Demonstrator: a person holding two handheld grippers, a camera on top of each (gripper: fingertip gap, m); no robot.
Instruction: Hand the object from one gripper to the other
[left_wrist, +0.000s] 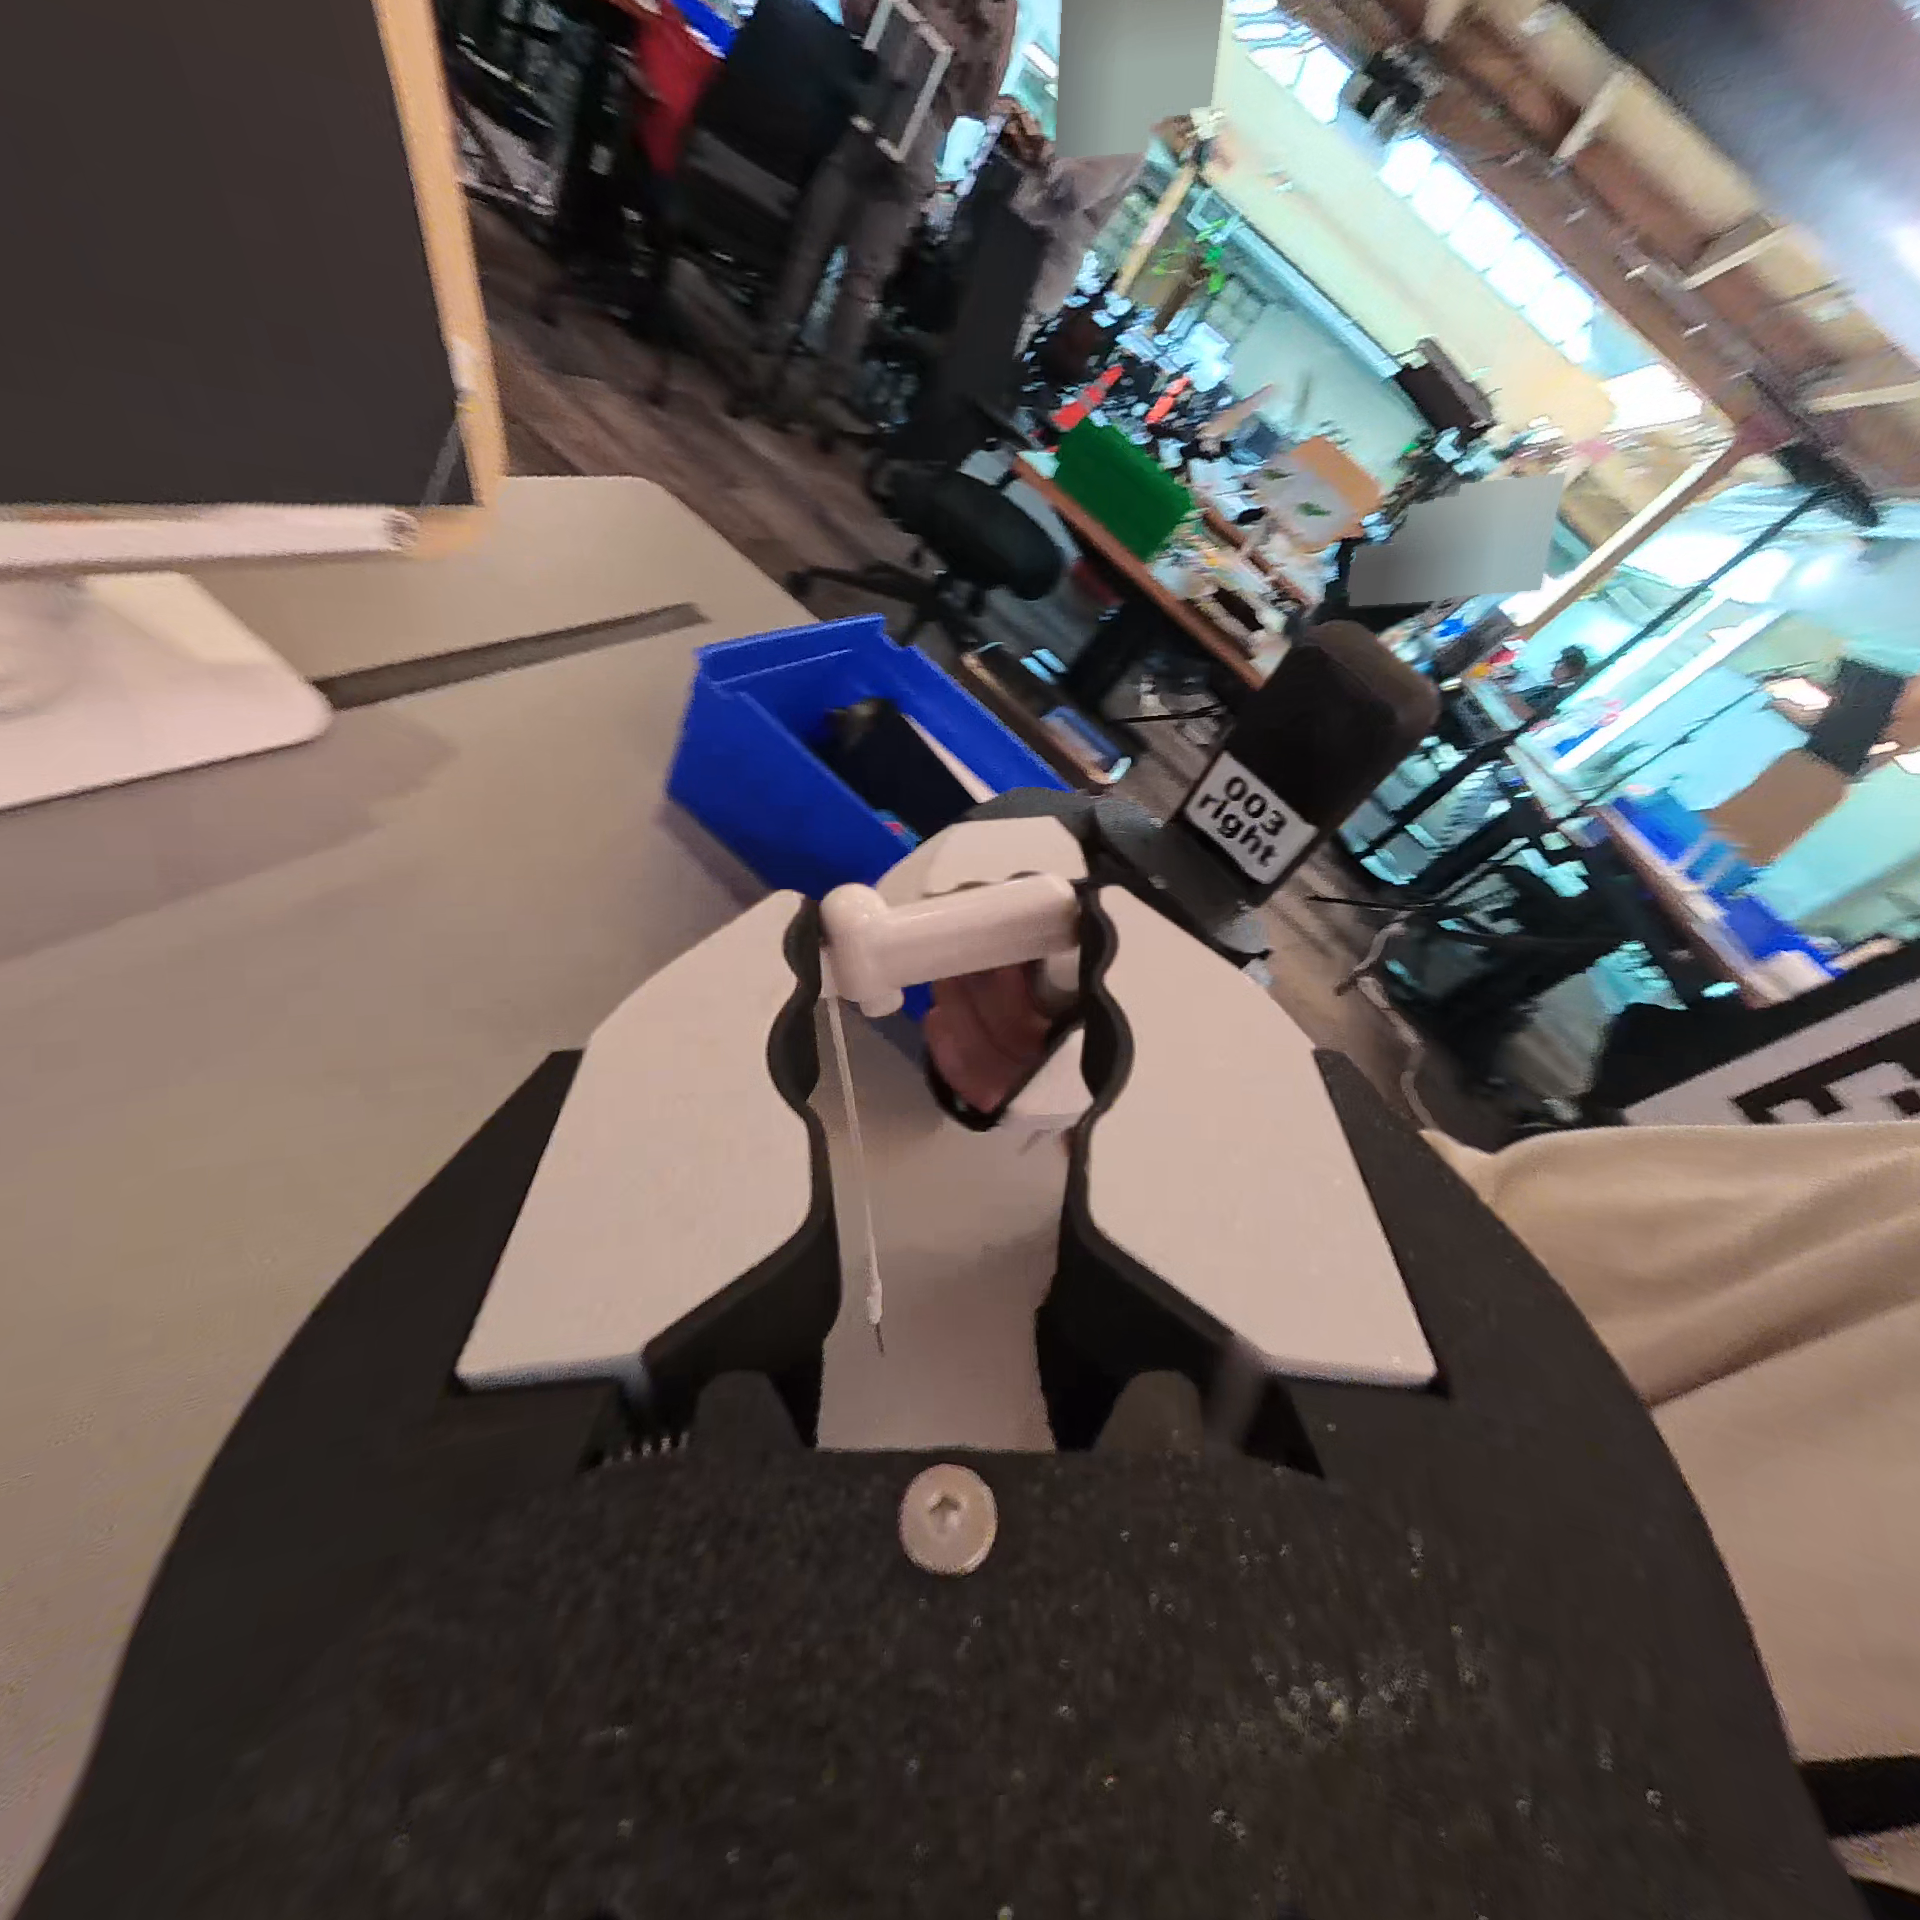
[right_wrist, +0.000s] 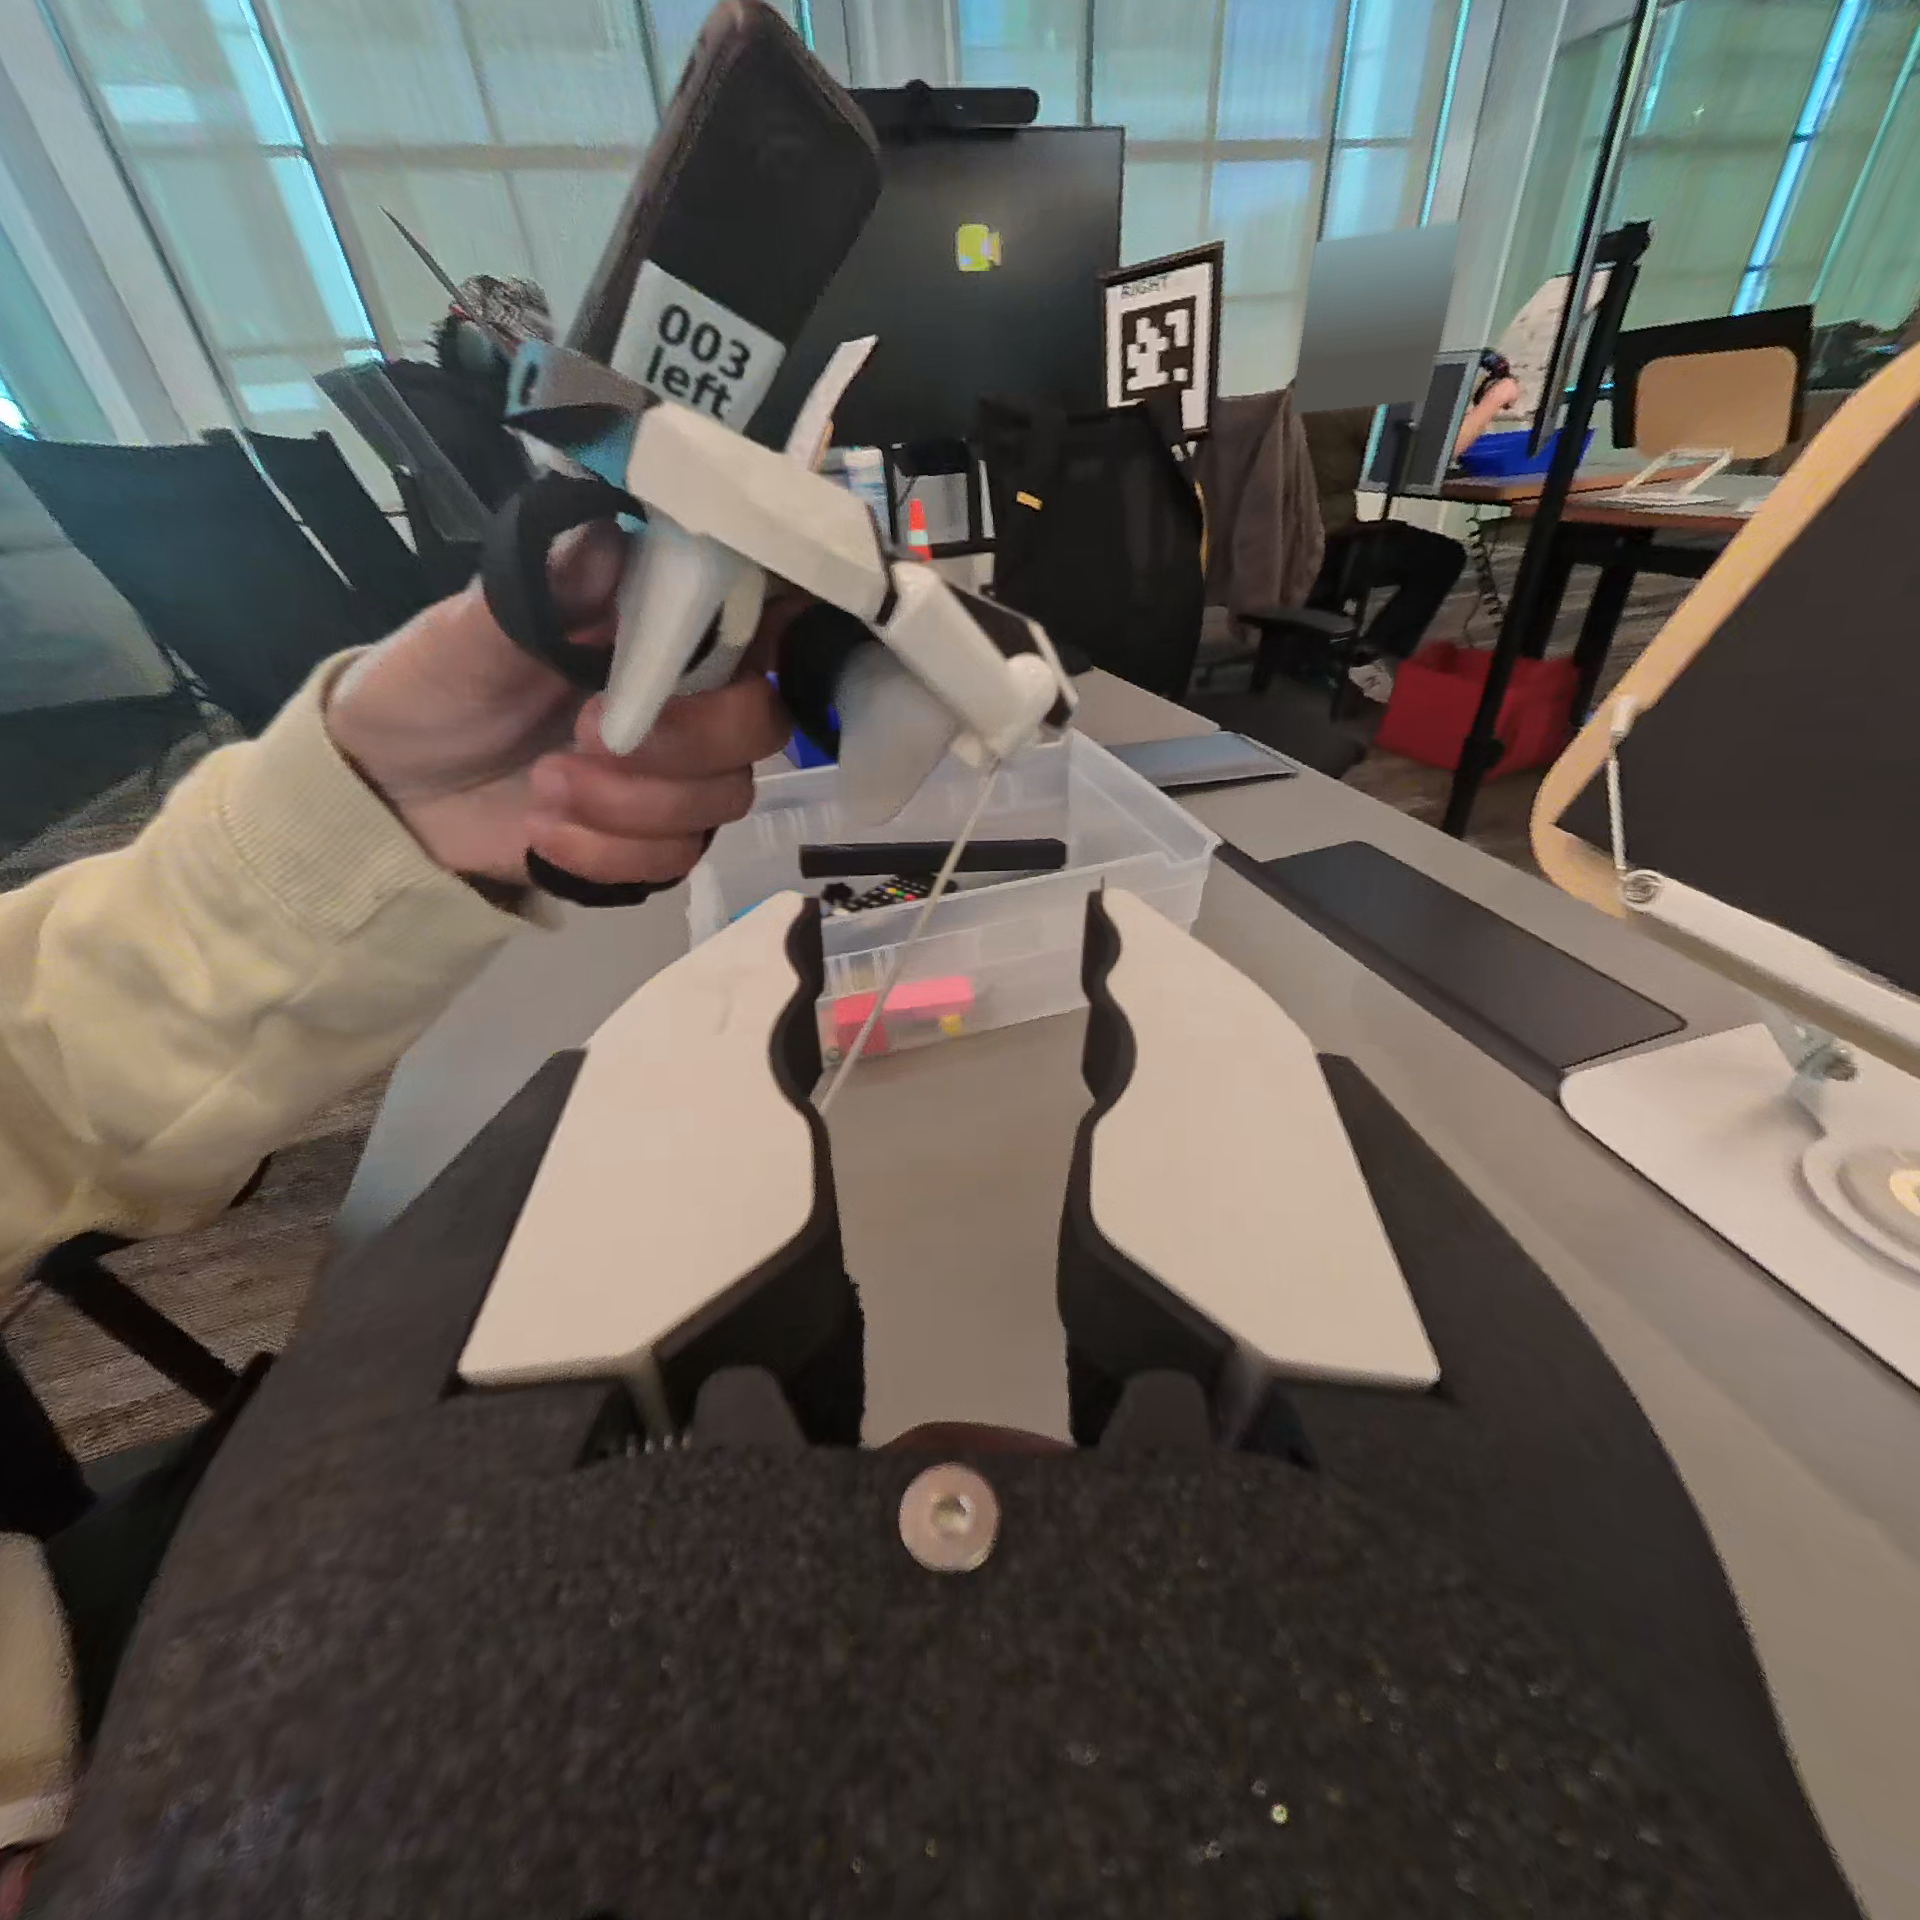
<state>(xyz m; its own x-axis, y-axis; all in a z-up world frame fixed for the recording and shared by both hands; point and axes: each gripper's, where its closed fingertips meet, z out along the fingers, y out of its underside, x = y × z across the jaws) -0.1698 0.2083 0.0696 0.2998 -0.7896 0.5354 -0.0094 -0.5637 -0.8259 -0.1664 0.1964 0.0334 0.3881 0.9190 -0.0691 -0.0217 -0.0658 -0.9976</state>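
The object is a small white plastic tag (left_wrist: 966, 925) with a thin white tail (left_wrist: 854, 1143) hanging from it. My left gripper (left_wrist: 945, 935) is shut on the tag's barrel, which lies crosswise between the fingertips. The right gripper's body (left_wrist: 1143, 842) shows just beyond it. In the right wrist view, a hand holds the left gripper (right_wrist: 1029, 696) up above the table, the tag (right_wrist: 1034, 681) at its tip. The tail (right_wrist: 904, 935) hangs down between the fingers of my right gripper (right_wrist: 951, 925), which is open and empty, just below the tag.
A blue bin (left_wrist: 769, 769) stands on the grey table (left_wrist: 260, 1039). A clear plastic box (right_wrist: 1122, 831) with small items sits ahead of the right gripper. A monitor on a white stand (right_wrist: 1714, 1132) and a black mat (right_wrist: 1455, 956) are to the right. Some 4 cm of space lies between my two pairs of fingers.
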